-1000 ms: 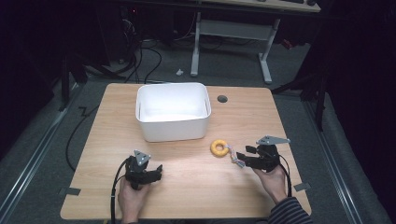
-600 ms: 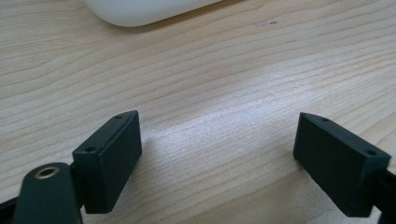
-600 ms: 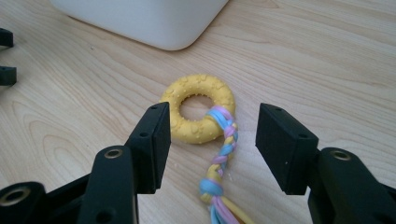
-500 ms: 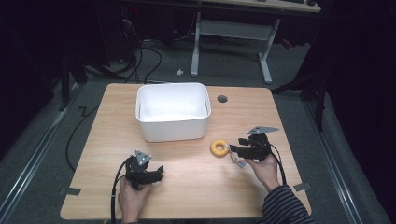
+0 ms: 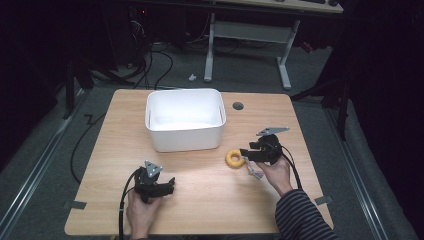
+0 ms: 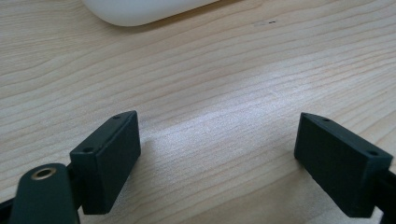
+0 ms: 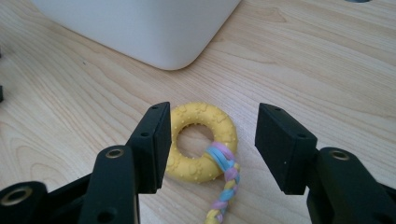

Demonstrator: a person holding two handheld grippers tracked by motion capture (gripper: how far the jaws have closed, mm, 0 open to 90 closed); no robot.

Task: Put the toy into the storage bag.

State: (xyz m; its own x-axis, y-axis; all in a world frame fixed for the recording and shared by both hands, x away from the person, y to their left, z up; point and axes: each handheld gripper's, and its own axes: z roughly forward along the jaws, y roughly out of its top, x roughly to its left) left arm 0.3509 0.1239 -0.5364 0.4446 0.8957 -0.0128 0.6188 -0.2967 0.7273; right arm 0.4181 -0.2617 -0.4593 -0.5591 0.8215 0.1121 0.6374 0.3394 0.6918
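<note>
The right gripper [image 7: 208,144] has its jaws partly open, flanking but not pressing a yellow ring toy [image 7: 201,140] with a braided tail, just before the white bin [image 5: 185,119]; the left gripper [image 6: 217,163], nearer the person, stands wide open and empty.

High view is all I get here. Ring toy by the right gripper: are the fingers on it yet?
Observer: No. In the right gripper view the right gripper stands open, its fingers on either side of the yellow ring toy with gaps showing.
Operator: What's the bit trailing off the ring?
Observer: A braided cord in pink, blue and yellow, looped through the ring and running back toward the gripper.
Operator: Left gripper holding anything?
Observer: Nothing. The left gripper is open over bare table, with just the bottom edge of the white bin ahead of it.
</note>
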